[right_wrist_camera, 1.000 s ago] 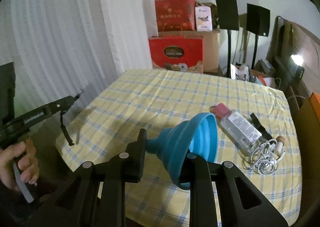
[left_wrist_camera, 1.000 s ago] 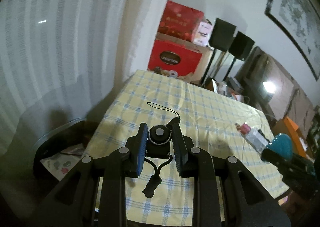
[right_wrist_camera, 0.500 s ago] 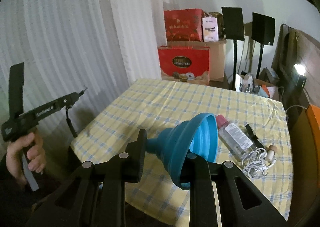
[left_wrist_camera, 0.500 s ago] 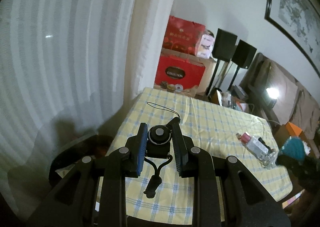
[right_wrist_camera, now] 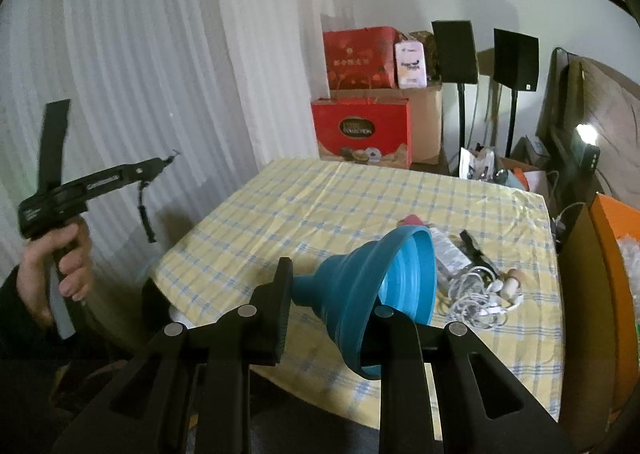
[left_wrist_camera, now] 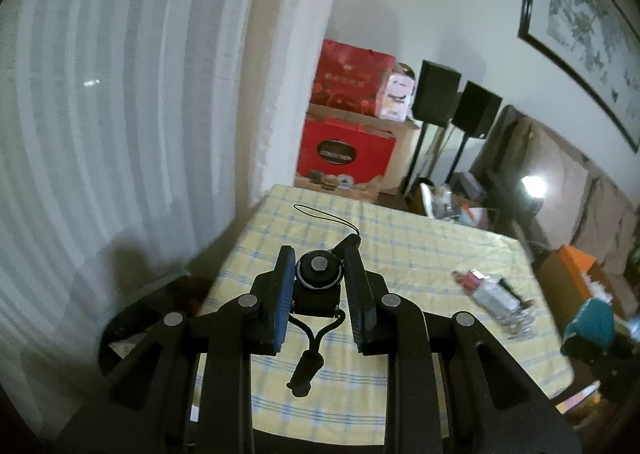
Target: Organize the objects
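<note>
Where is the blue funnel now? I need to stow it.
The blue funnel is clamped in the right gripper, above the near edge of the checked tablecloth, just left of the white cable.

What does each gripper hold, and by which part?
Left gripper: small black device with wrist strap, clamped by its sides. Right gripper: blue collapsible funnel, by its narrow end.

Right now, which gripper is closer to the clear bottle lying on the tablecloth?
Right. The right gripper, clamping the blue funnel, hangs over the table edge just short of the clear bottle. The left gripper, gripping a small black device, is off by the curtain side.
</note>
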Action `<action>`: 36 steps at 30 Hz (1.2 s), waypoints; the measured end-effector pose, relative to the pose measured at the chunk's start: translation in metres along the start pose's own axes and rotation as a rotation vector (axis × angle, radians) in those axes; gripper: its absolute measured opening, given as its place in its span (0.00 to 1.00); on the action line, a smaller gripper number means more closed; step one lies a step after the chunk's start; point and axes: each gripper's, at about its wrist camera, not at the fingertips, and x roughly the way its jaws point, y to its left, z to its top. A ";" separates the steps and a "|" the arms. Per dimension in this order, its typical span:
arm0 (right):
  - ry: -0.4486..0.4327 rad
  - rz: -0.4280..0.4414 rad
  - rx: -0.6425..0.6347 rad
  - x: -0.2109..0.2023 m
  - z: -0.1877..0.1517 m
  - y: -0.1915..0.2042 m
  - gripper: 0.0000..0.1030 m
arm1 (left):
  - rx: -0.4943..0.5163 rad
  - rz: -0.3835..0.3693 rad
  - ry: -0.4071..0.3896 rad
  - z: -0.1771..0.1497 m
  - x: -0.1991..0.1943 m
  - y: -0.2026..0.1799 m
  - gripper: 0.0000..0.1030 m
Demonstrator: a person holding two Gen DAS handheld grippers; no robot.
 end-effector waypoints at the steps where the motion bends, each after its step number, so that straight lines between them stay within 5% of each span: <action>1: -0.013 0.014 -0.001 -0.009 -0.001 -0.004 0.21 | -0.004 -0.009 -0.001 0.002 -0.001 -0.002 0.22; 7: -0.037 -0.047 -0.029 -0.041 -0.010 -0.019 0.21 | 0.037 -0.025 -0.011 0.004 -0.005 -0.030 0.22; 13: -0.068 -0.018 0.029 -0.057 -0.020 -0.039 0.21 | 0.052 -0.071 -0.019 0.009 -0.013 -0.058 0.22; 36: -0.173 -0.028 -0.032 -0.106 0.010 -0.061 0.22 | 0.101 -0.080 -0.082 0.029 -0.043 -0.116 0.22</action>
